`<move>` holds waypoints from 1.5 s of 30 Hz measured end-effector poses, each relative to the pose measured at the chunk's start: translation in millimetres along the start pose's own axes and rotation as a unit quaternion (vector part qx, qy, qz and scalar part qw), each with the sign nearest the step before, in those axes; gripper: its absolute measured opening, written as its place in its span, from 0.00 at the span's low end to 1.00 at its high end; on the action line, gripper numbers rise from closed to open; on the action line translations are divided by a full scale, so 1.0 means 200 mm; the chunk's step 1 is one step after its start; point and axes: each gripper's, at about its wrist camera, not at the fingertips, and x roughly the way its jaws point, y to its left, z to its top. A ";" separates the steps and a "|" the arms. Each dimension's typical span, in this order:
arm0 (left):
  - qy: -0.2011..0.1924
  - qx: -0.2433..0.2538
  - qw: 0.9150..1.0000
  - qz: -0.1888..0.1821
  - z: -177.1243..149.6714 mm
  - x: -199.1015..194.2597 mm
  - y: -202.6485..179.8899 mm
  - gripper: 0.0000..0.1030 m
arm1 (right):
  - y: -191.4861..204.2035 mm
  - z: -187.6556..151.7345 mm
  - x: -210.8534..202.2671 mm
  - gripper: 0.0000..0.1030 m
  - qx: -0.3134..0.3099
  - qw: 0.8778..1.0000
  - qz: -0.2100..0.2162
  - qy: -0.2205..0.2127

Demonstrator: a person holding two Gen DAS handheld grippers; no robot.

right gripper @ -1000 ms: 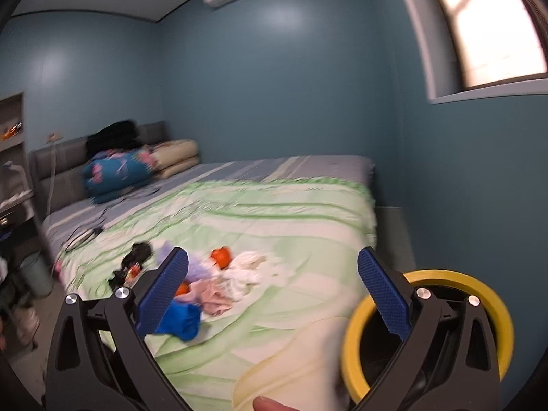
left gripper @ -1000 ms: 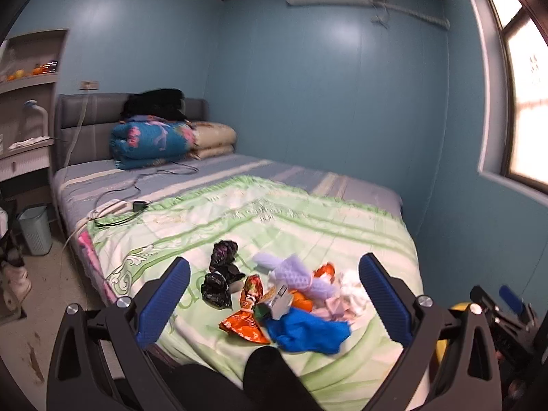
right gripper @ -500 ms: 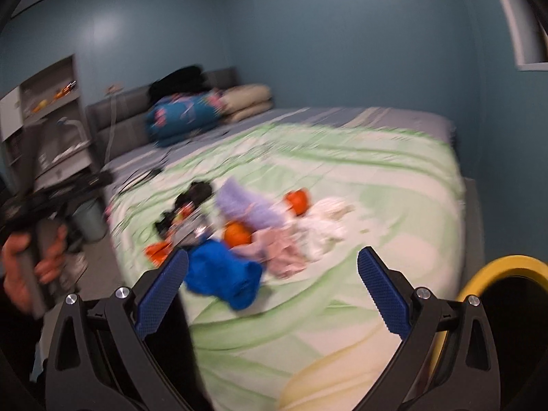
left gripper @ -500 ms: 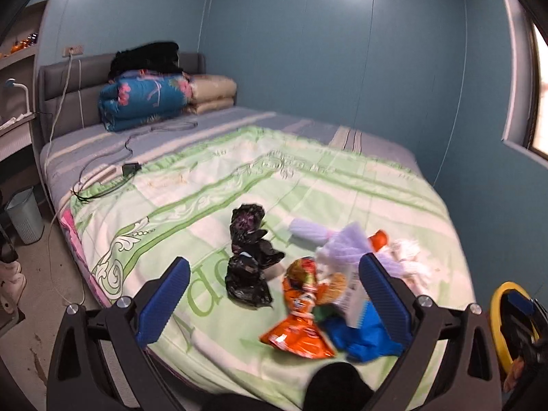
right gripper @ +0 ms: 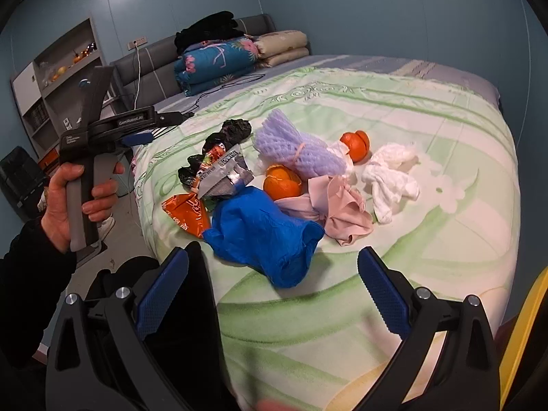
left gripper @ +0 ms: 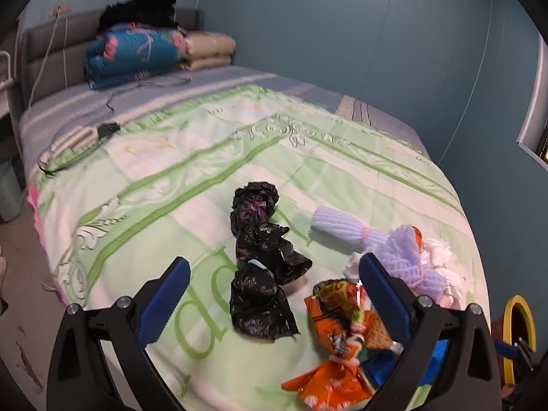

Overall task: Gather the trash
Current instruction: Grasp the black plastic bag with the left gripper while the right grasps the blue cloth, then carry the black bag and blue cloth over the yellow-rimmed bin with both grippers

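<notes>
Judging by how the pile lay, you had collected nothing yet: every piece of trash sat on the green-and-white patterned bed quilt (left gripper: 212, 157), and both tongs were empty. Your left tongs (left gripper: 274, 299) stood wide apart, hovering low in the left wrist frame over the crumpled black plastic bags (left gripper: 262, 263), with the orange foil snack wrapper (left gripper: 337, 342) just beside the right-hand finger. Your right tongs (right gripper: 272, 289) were likewise spread apart, at the bottom of the right wrist frame, just short of the crumpled blue plastic bag (right gripper: 263, 239).

Behind that bag, mid-frame, lay the silver-backed snack packet (right gripper: 222, 174), the lilac foam fruit netting (right gripper: 298, 152), two orange peel pieces (right gripper: 282, 181), the pink crumpled cloth (right gripper: 337, 209) and the white wadded tissue (right gripper: 390, 174), all touching or nearly so. All of it was left to gather.

The pile sat near the foot edge of the bed, so a clumsy nudge could have pushed the blue bag or the orange wrapper onto the floor. The yellow-rimmed bin (left gripper: 520, 335) showed only at the lower right edge of both frames, close to the bed corner. You had open quilt beyond and to the right of the pile, but your left hand (right gripper: 73, 202) and its tool crowded the left side of the right wrist frame.
</notes>
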 end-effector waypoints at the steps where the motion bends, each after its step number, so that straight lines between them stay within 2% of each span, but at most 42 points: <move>1: 0.004 -0.002 1.000 -0.004 0.01 0.03 0.01 0.92 | 0.00 0.00 0.01 0.92 0.000 1.000 0.002 0.001; 6: 0.031 0.005 0.999 -0.005 0.07 0.17 0.02 0.92 | 0.03 0.00 0.03 0.91 -0.018 1.000 0.003 0.000; 9: 0.022 0.038 0.999 0.005 0.09 0.20 -0.04 0.92 | 0.03 0.01 0.06 0.77 -0.022 1.000 -0.002 0.005; 13: 0.018 0.049 0.999 -0.003 0.12 0.23 -0.04 0.92 | 0.05 0.01 0.10 0.77 -0.028 1.000 0.001 0.010; 23: 0.062 0.043 0.997 -0.007 0.11 0.43 0.03 0.92 | 0.08 0.07 0.25 0.77 -0.050 0.998 -0.023 0.037; 27: 0.075 0.034 0.997 -0.012 0.10 0.51 0.05 0.91 | 0.07 0.08 0.33 0.76 -0.043 0.997 -0.026 0.061; 30: 0.078 0.018 0.997 -0.017 0.09 0.55 0.08 0.80 | 0.07 0.08 0.37 0.70 -0.040 0.996 -0.026 0.074; 32: 0.081 0.013 0.996 -0.017 0.08 0.57 0.08 0.68 | 0.07 0.08 0.40 0.64 -0.036 0.996 -0.023 0.083; 34: 0.086 0.009 0.996 -0.020 0.07 0.59 0.08 0.48 | 0.07 0.07 0.42 0.53 -0.033 0.995 -0.030 0.088; 35: 0.089 0.007 0.996 -0.021 0.07 0.59 0.08 0.44 | 0.07 0.07 0.42 0.44 -0.032 0.995 -0.033 0.091; 40: 0.079 0.001 0.996 -0.029 0.05 0.57 0.07 0.33 | 0.05 0.08 0.42 0.21 -0.017 0.995 -0.035 0.096; 45: 0.070 -0.008 0.997 -0.039 0.05 0.52 0.08 0.30 | 0.02 0.08 0.37 0.14 -0.004 0.995 -0.029 0.092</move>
